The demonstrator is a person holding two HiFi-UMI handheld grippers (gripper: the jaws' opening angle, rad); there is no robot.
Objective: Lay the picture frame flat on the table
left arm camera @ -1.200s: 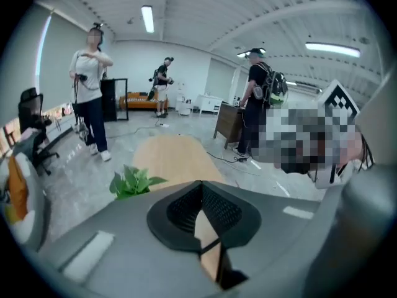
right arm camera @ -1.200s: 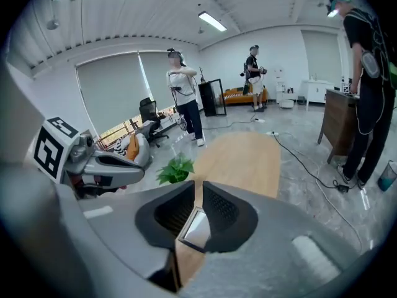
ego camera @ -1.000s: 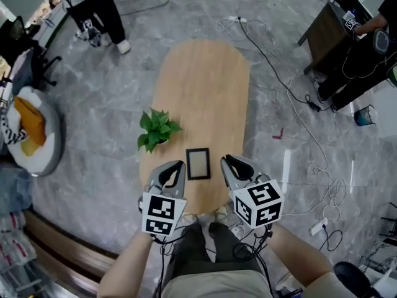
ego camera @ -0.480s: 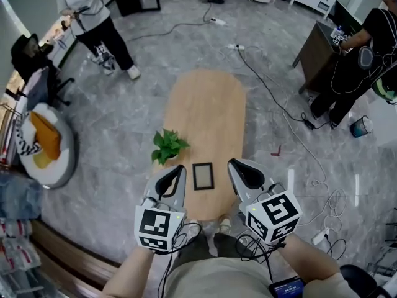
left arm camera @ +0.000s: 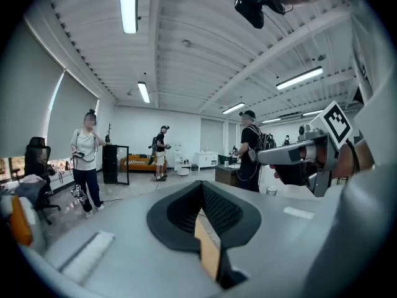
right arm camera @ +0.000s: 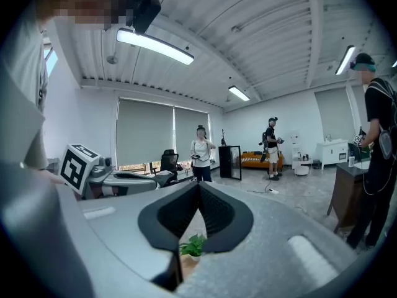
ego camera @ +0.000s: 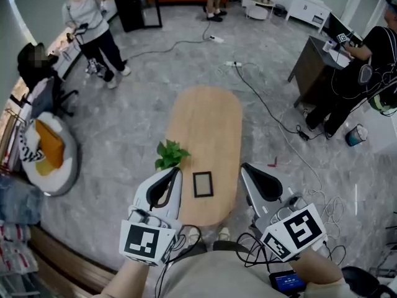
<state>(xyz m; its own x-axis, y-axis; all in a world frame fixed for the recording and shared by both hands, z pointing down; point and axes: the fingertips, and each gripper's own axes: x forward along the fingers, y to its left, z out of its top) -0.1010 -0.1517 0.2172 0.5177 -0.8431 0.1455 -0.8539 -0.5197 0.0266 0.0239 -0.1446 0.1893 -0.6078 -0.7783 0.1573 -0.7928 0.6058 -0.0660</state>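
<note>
Lying flat near the close end of the wooden table [ego camera: 205,113], the picture frame [ego camera: 203,184] sits between the left gripper [ego camera: 172,174] and the right gripper [ego camera: 248,169], touched by neither. Both grippers have their jaws pressed together at the tips, with nothing held. A leafy plant [ego camera: 170,154] stands just beside the frame (its pot is hidden under the leaves).

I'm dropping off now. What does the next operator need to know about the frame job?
Left gripper: fingers shut, empty, held left of the picture frame.
Right gripper: fingers shut, empty, held right of the frame.
Frame: appears to lie flat on the table, near the plant, with neither gripper on it.
Done: laying it flat looks complete.
Left: nothing visible.
</note>
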